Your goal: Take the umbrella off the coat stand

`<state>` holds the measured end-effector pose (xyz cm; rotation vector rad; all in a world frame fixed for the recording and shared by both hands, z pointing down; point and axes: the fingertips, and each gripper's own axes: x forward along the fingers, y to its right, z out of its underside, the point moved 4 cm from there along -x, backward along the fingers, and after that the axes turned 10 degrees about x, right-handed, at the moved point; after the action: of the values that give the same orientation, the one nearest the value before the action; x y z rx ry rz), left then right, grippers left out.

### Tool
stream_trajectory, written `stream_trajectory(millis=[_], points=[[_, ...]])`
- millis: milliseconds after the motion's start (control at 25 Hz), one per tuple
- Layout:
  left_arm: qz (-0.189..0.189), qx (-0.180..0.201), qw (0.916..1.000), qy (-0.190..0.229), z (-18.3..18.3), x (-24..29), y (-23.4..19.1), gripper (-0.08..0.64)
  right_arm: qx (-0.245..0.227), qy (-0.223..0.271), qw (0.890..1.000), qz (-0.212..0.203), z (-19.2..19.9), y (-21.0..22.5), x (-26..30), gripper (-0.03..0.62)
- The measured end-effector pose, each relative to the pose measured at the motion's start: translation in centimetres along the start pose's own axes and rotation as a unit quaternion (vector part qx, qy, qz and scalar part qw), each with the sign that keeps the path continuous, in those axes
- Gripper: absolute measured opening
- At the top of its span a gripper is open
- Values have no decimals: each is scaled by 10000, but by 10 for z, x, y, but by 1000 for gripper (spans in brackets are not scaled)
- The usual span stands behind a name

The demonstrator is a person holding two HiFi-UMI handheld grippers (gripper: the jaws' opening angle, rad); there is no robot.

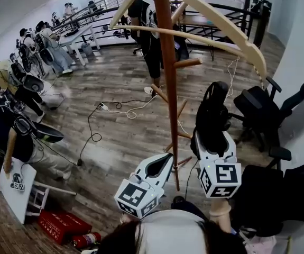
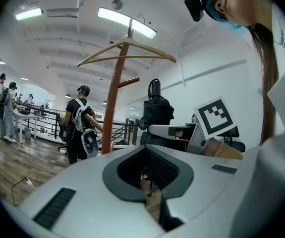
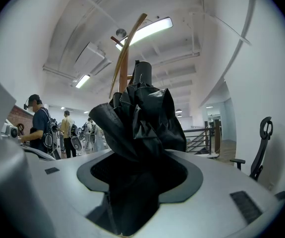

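Note:
The wooden coat stand (image 1: pixel 168 73) rises at centre, its curved top arms (image 1: pixel 231 33) overhead. A folded black umbrella (image 1: pixel 211 110) stands upright to the right of the pole, apart from it, and my right gripper (image 1: pixel 213 136) is shut on its lower part. From the right gripper view the umbrella's fabric (image 3: pixel 142 118) fills the jaws of that gripper (image 3: pixel 140 167), with the stand (image 3: pixel 124 58) behind. My left gripper (image 1: pixel 159 165) hovers lower left of the pole, shut with nothing in it. The left gripper view shows the left gripper (image 2: pixel 147 155), the stand (image 2: pixel 113 98) and the held umbrella (image 2: pixel 155 110).
Black office chairs (image 1: pixel 263 110) stand at the right by the wall. Cables (image 1: pixel 114 107) lie across the wooden floor. Several people (image 1: pixel 14 89) work at the left. A red box (image 1: pixel 59 224) and a fire extinguisher (image 1: pixel 85 241) lie at the lower left. A person (image 1: pixel 150 30) stands behind the stand.

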<state>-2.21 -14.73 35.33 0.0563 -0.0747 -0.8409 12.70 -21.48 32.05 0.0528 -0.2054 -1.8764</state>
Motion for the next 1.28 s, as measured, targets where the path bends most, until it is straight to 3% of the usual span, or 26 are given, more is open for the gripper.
stream_trajectory(millis=[1280], points=[[78, -63, 9999, 27, 9, -68, 25, 9, -26, -10, 9999, 118, 21, -44, -59, 262]])
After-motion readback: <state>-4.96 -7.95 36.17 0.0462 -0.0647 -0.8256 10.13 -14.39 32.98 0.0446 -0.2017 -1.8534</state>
